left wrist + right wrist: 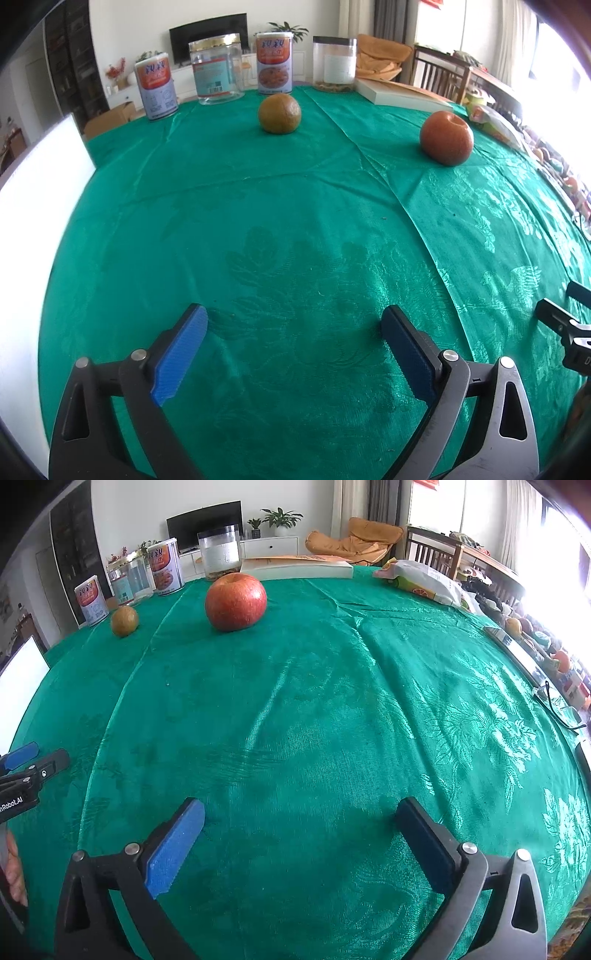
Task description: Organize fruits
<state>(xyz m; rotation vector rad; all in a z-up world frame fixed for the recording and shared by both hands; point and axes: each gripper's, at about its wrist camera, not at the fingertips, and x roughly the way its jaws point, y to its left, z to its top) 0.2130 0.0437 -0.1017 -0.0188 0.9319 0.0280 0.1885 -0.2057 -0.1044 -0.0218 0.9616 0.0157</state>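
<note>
Two fruits out on the green tablecloth [295, 221], both grippers spread wide with nothing in them.

Far edge has the containers: a clear jar [216, 70] that looks empty, another clear jar [334, 64] with a thin layer of brownish stuff at the bottom (can't tell what), and two labelled cans [274, 62] [156, 90] with printing too blurry to read. The apple [235, 602] sits far centre-right, the greenish-brown round fruit [124, 621] well to its left, near the cans. Left gripper [291, 350] and right gripper [301, 842] hover over bare cloth at the near edge. "nRobot.AI" shows on the left gripper's body, cut off by the frame. White book [297, 568] and a snack bag [421, 579] far right.
</note>
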